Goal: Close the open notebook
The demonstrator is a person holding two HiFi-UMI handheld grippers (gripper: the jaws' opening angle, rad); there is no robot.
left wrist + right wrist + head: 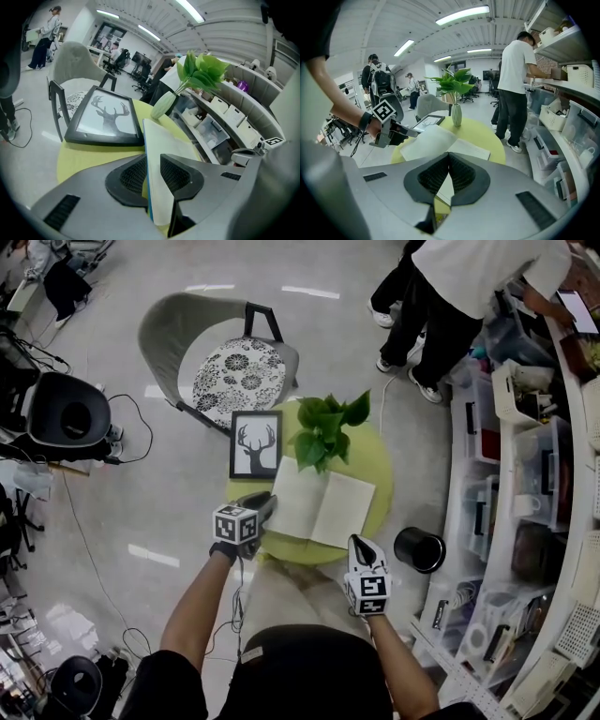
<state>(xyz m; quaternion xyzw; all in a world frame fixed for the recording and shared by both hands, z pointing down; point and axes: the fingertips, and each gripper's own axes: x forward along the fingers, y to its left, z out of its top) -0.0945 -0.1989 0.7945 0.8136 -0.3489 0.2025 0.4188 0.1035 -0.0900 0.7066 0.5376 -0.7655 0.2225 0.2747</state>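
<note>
Head view: notebook point(319, 507) open on green table point(380, 474), spine running away toward plant point(323, 427), spread lying left-right. At its left page edge, left gripper point(265, 504), forearm reaching forward, angled down. Low at near rim, right gripper point(359, 543).
Left gripper view: pads clamped on raised left leaf, seen edge-on.
Right gripper view: jaws seemingly pressed together, nothing between.

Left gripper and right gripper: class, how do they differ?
The left gripper clamps the notebook by its raised left leaf; the right gripper is shut on nothing. The left gripper sits at the notebook's left edge, the right gripper by its near edge. Both angle downward.
</note>
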